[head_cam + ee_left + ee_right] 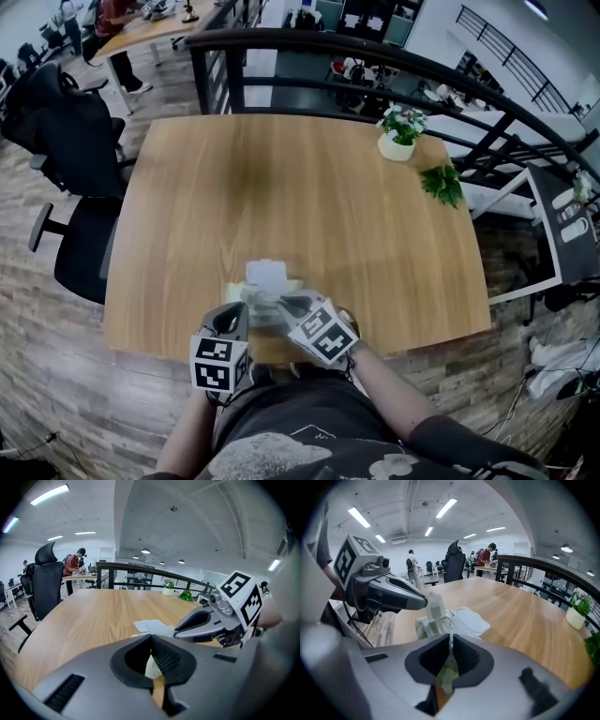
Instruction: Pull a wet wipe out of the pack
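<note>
Now we have the pack (265,295) between both grippers, near the table (300,187) edge. Our left gripper (151,639) has its jaws shut on the pack's pale edge. Our right gripper (451,639) has its jaws pinched on what looks like a wipe (450,637) at the pack's top. The open lid (471,620) lies just beyond both sets of jaws.

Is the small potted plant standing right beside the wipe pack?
No, the potted plant sits at the far right corner of the table, while the wipe pack lies at the near edge.
</note>
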Action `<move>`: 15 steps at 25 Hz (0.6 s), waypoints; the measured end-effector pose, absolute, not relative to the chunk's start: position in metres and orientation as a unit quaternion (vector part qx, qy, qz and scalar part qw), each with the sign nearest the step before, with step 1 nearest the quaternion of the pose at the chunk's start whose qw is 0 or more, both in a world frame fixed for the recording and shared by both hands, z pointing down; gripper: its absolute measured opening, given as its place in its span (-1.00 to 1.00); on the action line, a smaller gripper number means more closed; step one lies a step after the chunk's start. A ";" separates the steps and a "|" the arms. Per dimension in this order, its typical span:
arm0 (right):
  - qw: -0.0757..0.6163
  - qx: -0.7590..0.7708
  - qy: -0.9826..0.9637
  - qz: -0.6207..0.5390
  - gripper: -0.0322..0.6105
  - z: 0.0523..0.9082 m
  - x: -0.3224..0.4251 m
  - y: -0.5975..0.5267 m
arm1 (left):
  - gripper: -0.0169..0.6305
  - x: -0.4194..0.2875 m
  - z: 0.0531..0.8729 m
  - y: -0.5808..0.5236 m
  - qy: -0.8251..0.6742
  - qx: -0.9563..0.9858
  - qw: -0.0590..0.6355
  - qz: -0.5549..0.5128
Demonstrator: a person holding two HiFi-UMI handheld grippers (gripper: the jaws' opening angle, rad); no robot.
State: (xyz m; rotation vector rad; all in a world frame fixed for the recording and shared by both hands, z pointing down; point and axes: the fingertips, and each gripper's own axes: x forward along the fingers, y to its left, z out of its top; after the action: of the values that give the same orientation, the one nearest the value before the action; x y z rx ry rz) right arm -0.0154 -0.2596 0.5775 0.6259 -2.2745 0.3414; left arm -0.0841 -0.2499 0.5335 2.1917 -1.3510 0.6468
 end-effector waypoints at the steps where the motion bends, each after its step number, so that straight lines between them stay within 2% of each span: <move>1: 0.370 0.240 -0.888 0.132 -0.78 0.577 -0.017 -0.259 | -0.90 -0.084 0.533 -0.250 -0.496 0.800 0.241 0.236; 15: 0.362 0.210 -0.897 0.140 -0.79 0.572 -0.011 -0.257 | -0.90 -0.091 0.538 -0.249 -0.533 0.774 0.249 0.235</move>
State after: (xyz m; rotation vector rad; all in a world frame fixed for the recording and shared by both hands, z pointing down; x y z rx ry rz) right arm -0.0111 -0.2572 0.5718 0.5401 -2.3113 0.3594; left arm -0.0906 -0.2491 0.5377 2.1091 -1.4512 0.6411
